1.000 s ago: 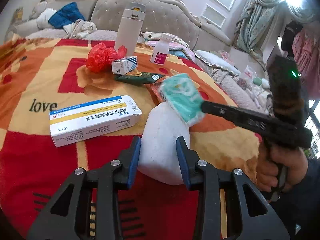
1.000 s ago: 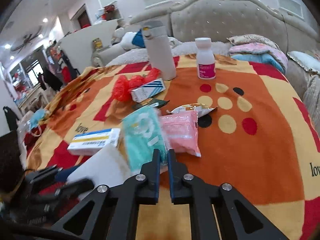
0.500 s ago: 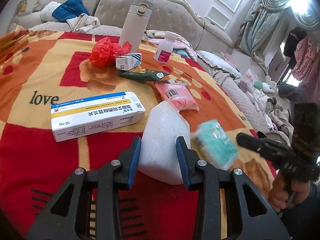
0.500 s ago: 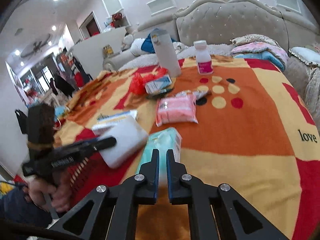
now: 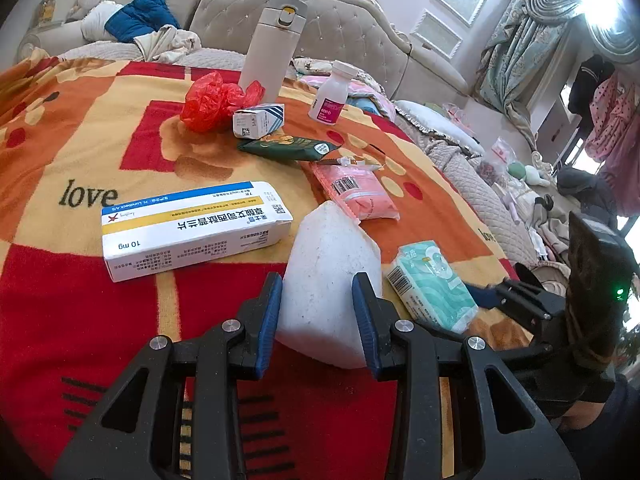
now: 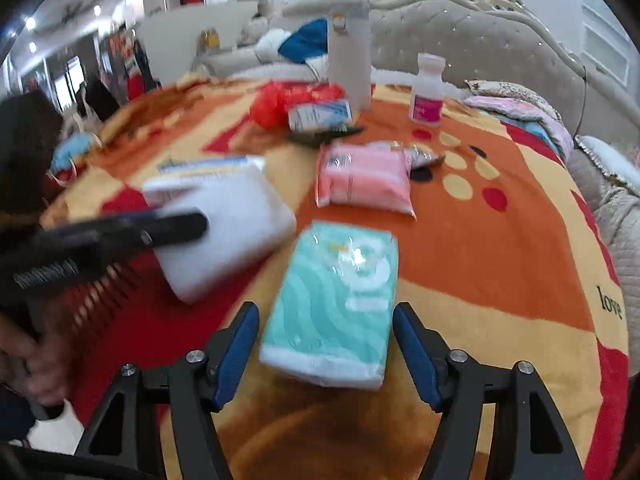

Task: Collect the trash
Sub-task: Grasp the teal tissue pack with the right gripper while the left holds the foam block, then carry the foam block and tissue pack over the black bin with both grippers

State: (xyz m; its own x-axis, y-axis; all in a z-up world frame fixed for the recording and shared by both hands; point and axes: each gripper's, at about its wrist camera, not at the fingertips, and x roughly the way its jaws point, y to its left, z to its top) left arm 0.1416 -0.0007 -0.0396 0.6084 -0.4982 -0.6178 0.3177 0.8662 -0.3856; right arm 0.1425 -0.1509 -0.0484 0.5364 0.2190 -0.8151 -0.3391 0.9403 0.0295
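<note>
1. A long white medicine box (image 5: 192, 232) is seen lying flat on the patterned blanket (image 5: 60, 320), at 10 o'clock from the left gripper (image 5: 318, 312).
2. A white foam block (image 5: 332, 276) is pinched between the left jaws and rests on the blanket.
3. A teal tissue pack (image 6: 336, 300) lies at 3 o'clock of the block, between the opening jaws of the right gripper (image 6: 326, 354); both pads stand clear of it.

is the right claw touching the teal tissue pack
Apart. In the right wrist view the right claw is opening, and blanket shows between each blue pad and the teal tissue pack lying between them.
</note>
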